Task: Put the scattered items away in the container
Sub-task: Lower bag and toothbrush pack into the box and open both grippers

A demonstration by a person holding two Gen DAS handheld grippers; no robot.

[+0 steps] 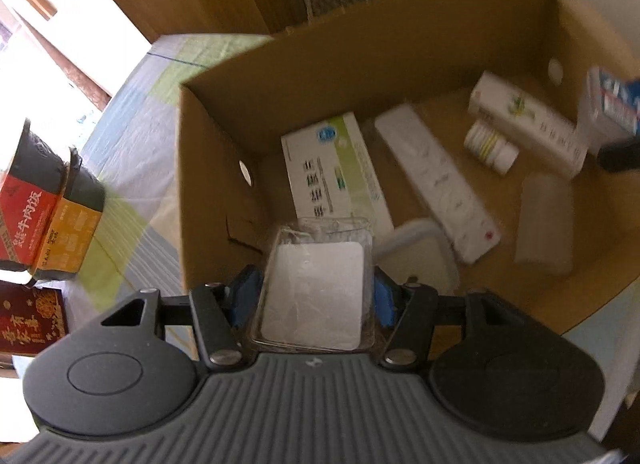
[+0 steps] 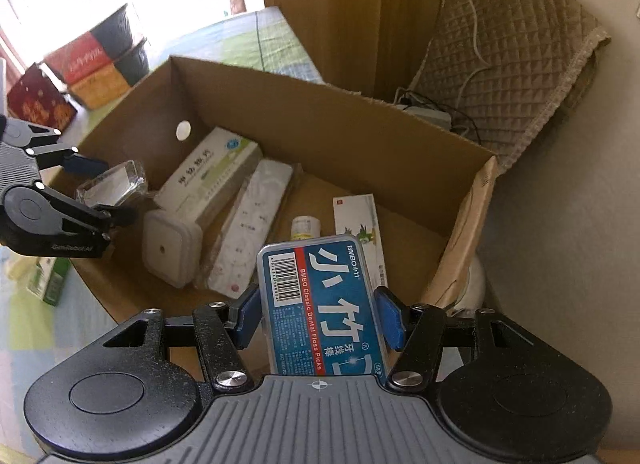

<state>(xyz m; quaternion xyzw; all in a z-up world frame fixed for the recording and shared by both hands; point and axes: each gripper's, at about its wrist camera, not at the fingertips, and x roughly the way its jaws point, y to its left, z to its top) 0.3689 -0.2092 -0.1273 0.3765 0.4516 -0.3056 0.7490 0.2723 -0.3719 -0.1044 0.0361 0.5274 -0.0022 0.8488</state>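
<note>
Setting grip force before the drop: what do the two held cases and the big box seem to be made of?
Clear case in the left hand-held gripper: looks like hard glossy plastic, see-through with glints. Floss pick case in the right hand-held gripper: probably rigid plastic under a shiny printed label. Box: matte brown cardboard.

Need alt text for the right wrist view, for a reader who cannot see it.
The right gripper holds a blue dental floss pick case above an open cardboard box that already contains a medicine carton, a white power strip and a small bottle. At left, the left gripper holds a clear plastic case over the box.
</note>
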